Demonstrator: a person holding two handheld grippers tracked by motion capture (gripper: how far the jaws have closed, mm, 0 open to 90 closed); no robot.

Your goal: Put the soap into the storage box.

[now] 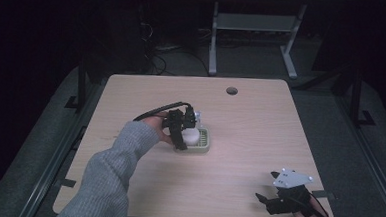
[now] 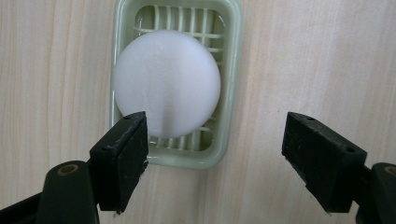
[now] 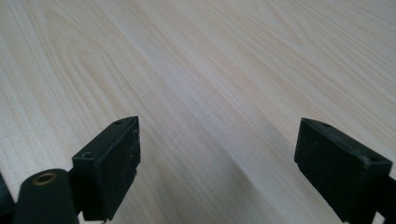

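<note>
1. Hovering above the middle of the counter (image 1: 260,122), the left hand-held gripper (image 2: 215,154) points down at a pale green soap dish (image 2: 233,93) with its jaws spread wide and nothing between them.
2. A round white soap bar (image 2: 166,84) lies in the dish on the slatted bottom — it covers most of the tray, leaving slats bare at the top and lower right in the left gripper view.
3. In that view one black jaw overlaps the dish's lower left corner and the soap's edge; the other sits over bare wood, well apart from the dish.
4. In the high view the soap dish (image 1: 205,141) sits near the counter's centre, with the left hand-held gripper (image 1: 180,130) over its left end, held by a hand in a grey sleeve (image 1: 112,174).
5. The right hand-held gripper (image 1: 269,200) rests low at the counter's near right corner — well apart from the dish — jaws wide and empty over bare wood.
</note>
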